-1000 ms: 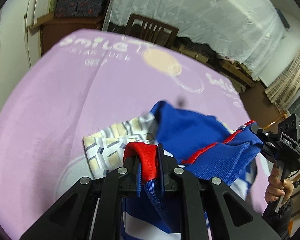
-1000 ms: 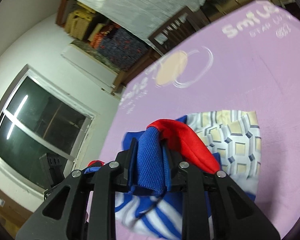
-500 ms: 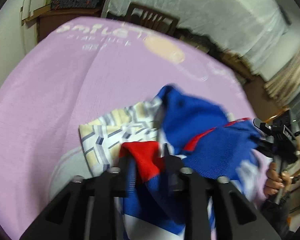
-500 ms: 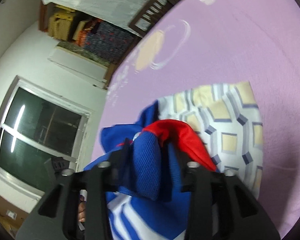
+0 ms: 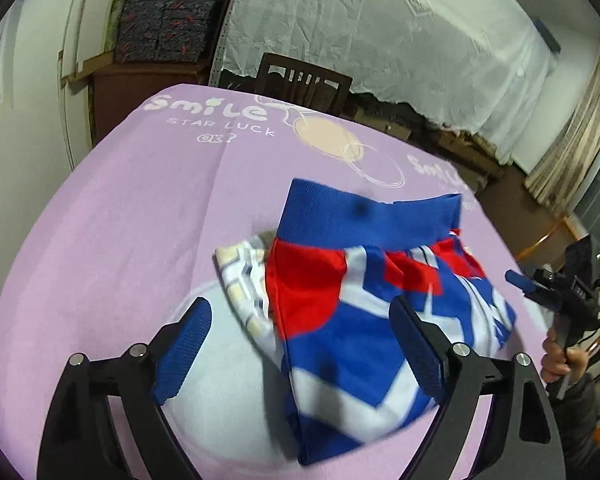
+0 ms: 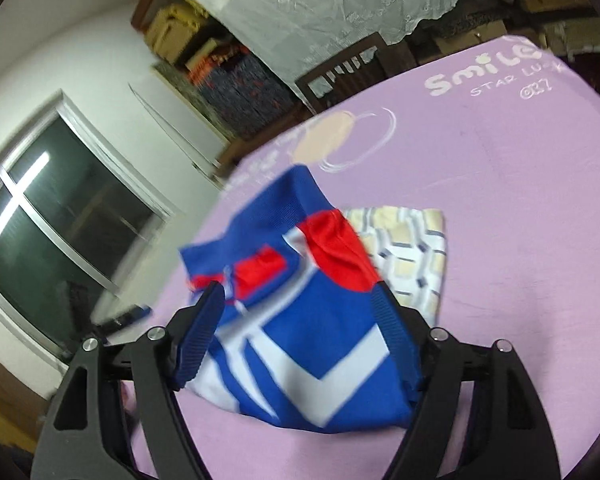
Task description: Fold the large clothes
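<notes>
Lilac bedsheet (image 5: 112,216) is carrying the folded blue garment (image 5: 364,320), overlapping the checked cloth (image 5: 244,280). Left gripper (image 5: 300,344) and right gripper (image 6: 300,336) are spreading, releasing it. Risk: withdrawing pads are probably snagging loose fabric, undoing the fold.

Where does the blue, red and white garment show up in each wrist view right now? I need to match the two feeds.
Left wrist: the blue, red and white garment lies right of centre on the purple cloth, partly over a checked fabric.
Right wrist: the garment sits at centre, between the open fingers.
Shared landmark: the peach circle print beyond it.
</notes>
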### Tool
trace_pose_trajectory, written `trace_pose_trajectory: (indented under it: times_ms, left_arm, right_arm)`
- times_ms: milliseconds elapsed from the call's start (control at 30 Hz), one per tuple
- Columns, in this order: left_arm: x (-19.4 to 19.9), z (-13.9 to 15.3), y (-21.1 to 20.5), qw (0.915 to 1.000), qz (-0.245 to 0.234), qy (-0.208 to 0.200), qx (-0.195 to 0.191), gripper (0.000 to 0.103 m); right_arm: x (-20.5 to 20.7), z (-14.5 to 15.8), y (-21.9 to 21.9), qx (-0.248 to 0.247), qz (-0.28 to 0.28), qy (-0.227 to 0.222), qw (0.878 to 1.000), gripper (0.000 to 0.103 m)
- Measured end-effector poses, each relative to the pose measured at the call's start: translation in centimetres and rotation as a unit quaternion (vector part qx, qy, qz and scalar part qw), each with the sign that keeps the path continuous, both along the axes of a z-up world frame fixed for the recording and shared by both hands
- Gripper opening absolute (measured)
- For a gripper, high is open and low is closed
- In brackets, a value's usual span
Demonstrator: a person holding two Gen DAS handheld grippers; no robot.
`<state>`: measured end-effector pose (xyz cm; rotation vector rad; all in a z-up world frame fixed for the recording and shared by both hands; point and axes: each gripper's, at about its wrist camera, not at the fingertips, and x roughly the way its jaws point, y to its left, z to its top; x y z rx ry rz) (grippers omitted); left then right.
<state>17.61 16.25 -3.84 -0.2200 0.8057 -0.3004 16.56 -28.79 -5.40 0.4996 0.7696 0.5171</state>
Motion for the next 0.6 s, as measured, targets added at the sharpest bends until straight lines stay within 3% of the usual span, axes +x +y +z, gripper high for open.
trace_pose_trajectory:
  times_ms: [167, 367, 433, 467, 500, 533, 567, 600]
  left_arm:
    - [4.6, -0.5, -1.1, 0.9997, -0.008, 0.022, -0.002, 0.090]
    - [8.1, -2.7, -3.0, 0.9991, -0.010, 0.041, 0.009, 0.090]
    - [8.6, -3.2, -3.1, 0.9991, -0.010, 0.041, 0.005, 0.083]
    - [8.8, -3.3, -3.1, 0.9989, -0.014, 0.044, -0.002, 0.067]
    - [8.8, -3.5, -3.1, 0.9987, -0.016, 0.048, -0.006, 0.062]
    - [8.8, -3.6, -3.0, 0.9989, -0.009, 0.046, -0.002, 0.058]
    - [8.7, -3.4, -3.0, 0.9991, -0.006, 0.042, -0.001, 0.049]
    - [8.6, -3.3, -2.8, 0.9992, -0.003, 0.040, -0.004, 0.039]
  right_arm:
    - [3.4, -0.3, 1.3, -0.041, 0.006, 0.011, 0.999, 0.074]
    - [9.4, -0.8, 3.0, -0.037, 0.016, 0.033, 0.999, 0.074]
    - [11.0, -1.6, 3.7, -0.035, 0.021, 0.043, 0.998, 0.074]
    - [11.9, -2.3, 4.1, -0.028, 0.024, 0.054, 0.998, 0.074]
    - [12.3, -2.9, 4.3, -0.021, 0.026, 0.062, 0.998, 0.074]
    - [12.7, -3.4, 4.6, -0.014, 0.031, 0.070, 0.997, 0.064]
    - [12.7, -3.9, 4.9, -0.006, 0.038, 0.073, 0.997, 0.043]
    - [12.5, -4.2, 5.1, -0.006, 0.038, 0.073, 0.997, 0.039]
